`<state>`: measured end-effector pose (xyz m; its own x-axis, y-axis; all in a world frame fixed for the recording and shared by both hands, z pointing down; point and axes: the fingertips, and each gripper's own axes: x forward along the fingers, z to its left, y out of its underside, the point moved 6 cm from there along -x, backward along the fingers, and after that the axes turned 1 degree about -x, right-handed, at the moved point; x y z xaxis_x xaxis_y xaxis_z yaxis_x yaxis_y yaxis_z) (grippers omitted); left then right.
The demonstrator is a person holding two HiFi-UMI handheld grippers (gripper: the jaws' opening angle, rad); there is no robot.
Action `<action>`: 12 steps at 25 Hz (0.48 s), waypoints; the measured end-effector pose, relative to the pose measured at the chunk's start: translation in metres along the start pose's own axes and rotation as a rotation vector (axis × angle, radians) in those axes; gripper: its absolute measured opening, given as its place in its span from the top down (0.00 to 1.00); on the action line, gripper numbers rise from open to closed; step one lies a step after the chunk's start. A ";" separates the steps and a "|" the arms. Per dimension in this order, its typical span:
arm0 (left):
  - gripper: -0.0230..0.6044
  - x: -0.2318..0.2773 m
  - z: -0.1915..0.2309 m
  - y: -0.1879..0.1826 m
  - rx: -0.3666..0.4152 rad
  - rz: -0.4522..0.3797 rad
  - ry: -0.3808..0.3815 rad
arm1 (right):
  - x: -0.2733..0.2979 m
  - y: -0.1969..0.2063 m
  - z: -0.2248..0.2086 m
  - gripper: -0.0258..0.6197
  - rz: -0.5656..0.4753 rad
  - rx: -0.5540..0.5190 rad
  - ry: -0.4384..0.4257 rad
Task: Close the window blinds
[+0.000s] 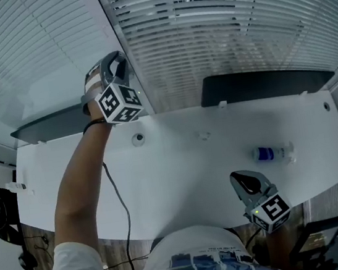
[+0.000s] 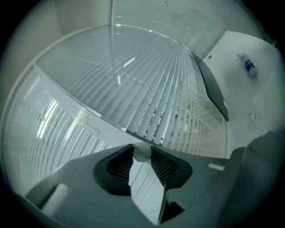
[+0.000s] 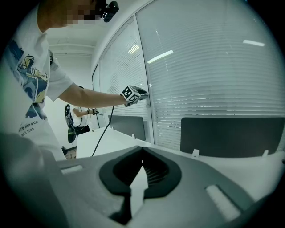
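Window blinds (image 1: 217,31) of white horizontal slats hang behind the glass, beyond the far edge of the white desk (image 1: 182,185). The right-hand panel shows dark gaps between its slats, so it is judged not yet closed.

The left gripper (image 1: 116,62) is raised to the white upright frame (image 1: 117,20) between the two panels. Its jaws are set on a small white round knob (image 2: 142,152), and both pads appear to touch it. The right gripper (image 1: 244,181) hangs low over the desk's near edge, jaws together and holding nothing.

Step in hand, as judged: working the knob to tilt the slats.
- Keep the knob square at the pad tips and the grip firm.
- Move it steadily along the frame line; whether it slides or turns cannot be told.
- Check that the gaps close evenly.

Containers: one small clear bottle with a blue label (image 1: 271,153) lies on its side on the desk. Its contents cannot be made out
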<state>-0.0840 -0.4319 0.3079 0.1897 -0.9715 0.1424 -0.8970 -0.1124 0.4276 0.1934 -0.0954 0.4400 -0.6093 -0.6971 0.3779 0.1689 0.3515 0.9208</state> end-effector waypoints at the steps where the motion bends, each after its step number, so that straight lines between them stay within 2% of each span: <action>1: 0.78 0.000 0.001 0.000 -0.035 -0.001 -0.002 | 0.000 0.001 0.000 0.96 0.002 0.003 -0.001; 5: 0.78 -0.001 0.003 0.001 -0.198 -0.004 -0.009 | 0.000 -0.002 -0.001 0.96 0.011 -0.003 0.007; 12: 0.78 -0.003 0.008 0.003 -0.590 -0.006 -0.036 | 0.002 -0.002 0.000 0.96 0.007 0.002 0.001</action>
<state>-0.0901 -0.4305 0.3016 0.1707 -0.9789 0.1125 -0.5200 0.0075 0.8541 0.1918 -0.0971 0.4393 -0.6069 -0.6955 0.3847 0.1717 0.3578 0.9179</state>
